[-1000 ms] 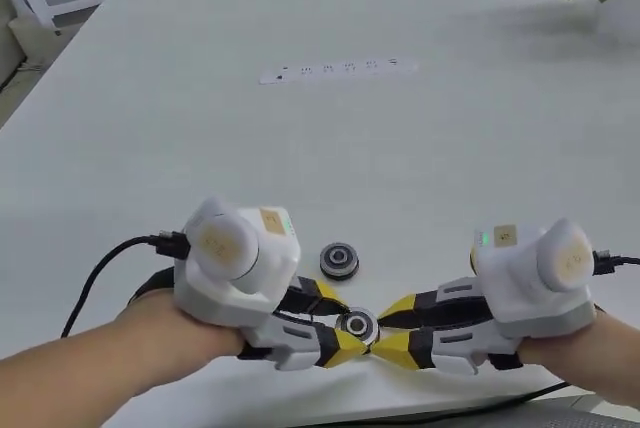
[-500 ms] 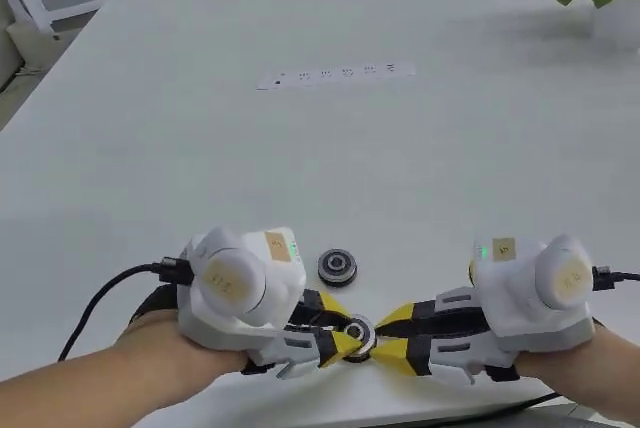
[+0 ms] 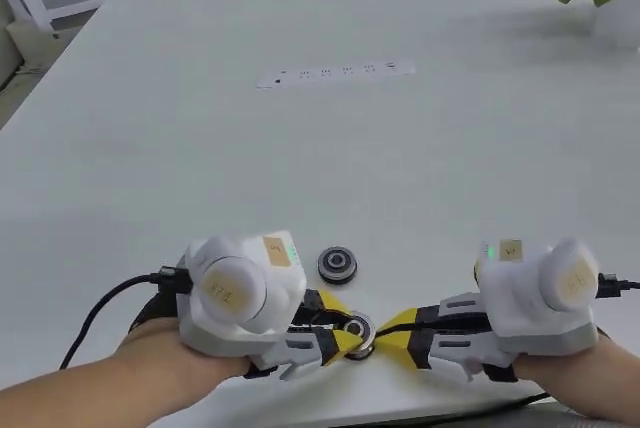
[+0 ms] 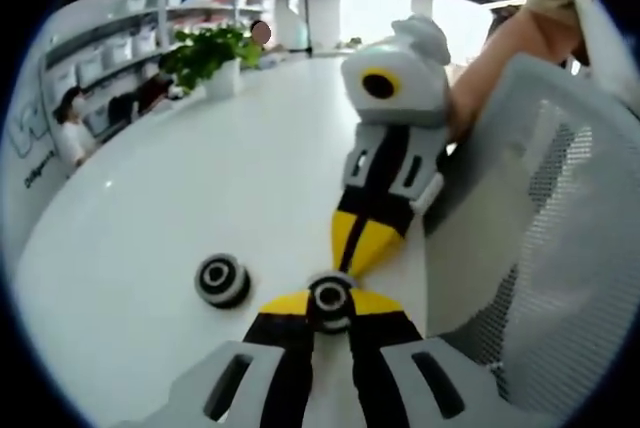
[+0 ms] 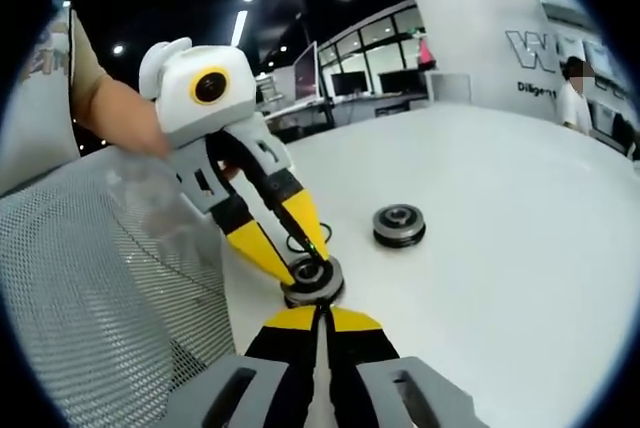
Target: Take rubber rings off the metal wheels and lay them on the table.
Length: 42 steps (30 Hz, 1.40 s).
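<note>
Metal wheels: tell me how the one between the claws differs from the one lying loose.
The held wheel is pinched from both sides by the left claw and the right claw; the free wheel is touched by nothing. The held wheel sits close to the near edge of the table; the free wheel lies farther in from that edge. Both are small, round and face up, with pale centres.

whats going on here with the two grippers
A person holds a gripper in each hand at the near edge of the white table. The left gripper and the right gripper pinch one small metal wheel from opposite sides, its dark rubber ring not yet off. A second wheel lies on the table just beyond them, untouched.
</note>
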Each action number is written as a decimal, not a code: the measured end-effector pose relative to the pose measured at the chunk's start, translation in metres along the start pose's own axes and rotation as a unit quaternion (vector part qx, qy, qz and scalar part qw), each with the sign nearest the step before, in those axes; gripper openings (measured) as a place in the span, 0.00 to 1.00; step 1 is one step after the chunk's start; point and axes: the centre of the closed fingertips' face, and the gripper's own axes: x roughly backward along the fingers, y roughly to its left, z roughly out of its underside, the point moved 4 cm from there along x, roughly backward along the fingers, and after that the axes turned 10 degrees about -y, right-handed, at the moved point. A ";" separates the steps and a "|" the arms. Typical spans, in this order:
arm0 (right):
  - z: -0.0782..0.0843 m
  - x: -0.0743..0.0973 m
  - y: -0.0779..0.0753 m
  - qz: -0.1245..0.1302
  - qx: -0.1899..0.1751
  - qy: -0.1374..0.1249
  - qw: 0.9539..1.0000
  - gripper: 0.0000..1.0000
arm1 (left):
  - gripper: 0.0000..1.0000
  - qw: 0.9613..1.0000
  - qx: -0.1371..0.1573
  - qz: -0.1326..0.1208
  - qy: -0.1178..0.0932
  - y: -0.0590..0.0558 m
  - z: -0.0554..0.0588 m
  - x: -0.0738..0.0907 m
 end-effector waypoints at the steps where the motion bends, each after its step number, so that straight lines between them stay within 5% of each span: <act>1: 0.000 0.000 -0.001 0.001 -0.004 -0.001 1.000 0.00 | 0.13 1.000 -0.001 0.001 0.000 0.000 0.000 0.000; 11: 0.002 0.002 -0.005 0.014 -0.109 -0.023 0.994 0.00 | 0.13 1.000 -0.014 -0.003 0.002 0.000 0.000 0.000; 19: 0.000 0.003 -0.006 0.015 -0.151 -0.039 0.988 0.00 | 0.13 1.000 -0.012 -0.004 0.003 0.000 0.000 0.000; 21: -0.005 0.004 -0.009 0.020 -0.185 -0.060 0.981 0.00 | 0.13 1.000 -0.011 -0.004 0.004 0.000 0.000 0.000; 24: -0.005 0.004 -0.009 0.016 -0.175 -0.055 0.983 0.00 | 0.13 1.000 -0.011 -0.004 0.004 -0.001 0.000 0.000; 32: -0.007 0.003 -0.009 0.012 -0.207 -0.062 0.976 0.00 | 0.13 1.000 -0.010 -0.007 0.007 -0.001 0.000 0.000; 42: -0.008 0.004 -0.006 0.004 -0.215 -0.067 0.974 0.00 | 0.13 1.000 -0.011 -0.010 0.012 -0.001 0.000 -0.001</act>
